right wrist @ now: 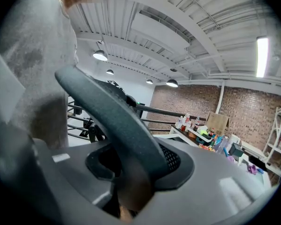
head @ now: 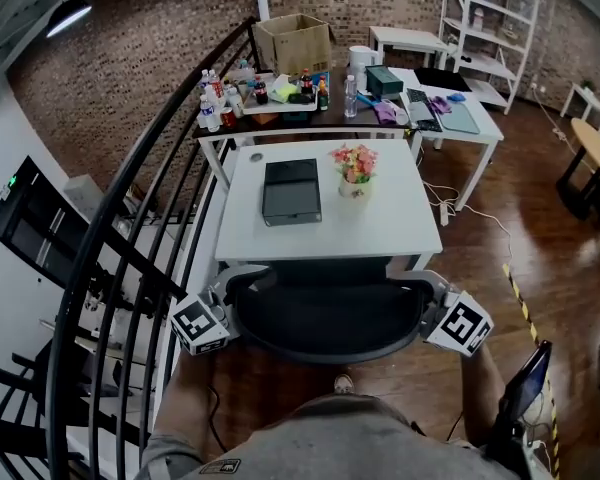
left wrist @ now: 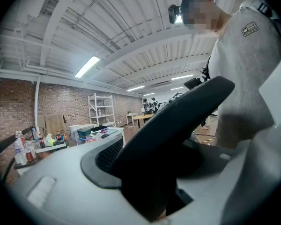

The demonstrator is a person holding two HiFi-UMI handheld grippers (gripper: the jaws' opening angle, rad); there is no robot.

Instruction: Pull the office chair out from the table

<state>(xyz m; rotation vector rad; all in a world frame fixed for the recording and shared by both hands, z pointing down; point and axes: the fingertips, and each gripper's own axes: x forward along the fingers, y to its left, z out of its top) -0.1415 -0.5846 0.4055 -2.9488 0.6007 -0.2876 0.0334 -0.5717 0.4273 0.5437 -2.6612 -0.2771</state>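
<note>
The black office chair's backrest point(head: 320, 320) curves across the lower middle of the head view, with its seat tucked under the white table point(head: 390, 230). My left gripper point(head: 226, 304) clamps the backrest's left end and my right gripper point(head: 428, 302) clamps its right end. In the left gripper view the dark backrest rim point(left wrist: 178, 121) runs between the two grey jaws of the left gripper point(left wrist: 154, 177), which press on it. The right gripper view shows the same: the rim point(right wrist: 114, 118) sits pinched in the right gripper point(right wrist: 131, 182).
A black box point(head: 291, 190) and a flower pot point(head: 354, 176) stand on the table. A black stair railing point(head: 130, 218) runs close along the left. Behind is a cluttered table point(head: 280, 96) with bottles and a cardboard box point(head: 293, 40). Yellow-black tape point(head: 520, 298) marks the wooden floor at right.
</note>
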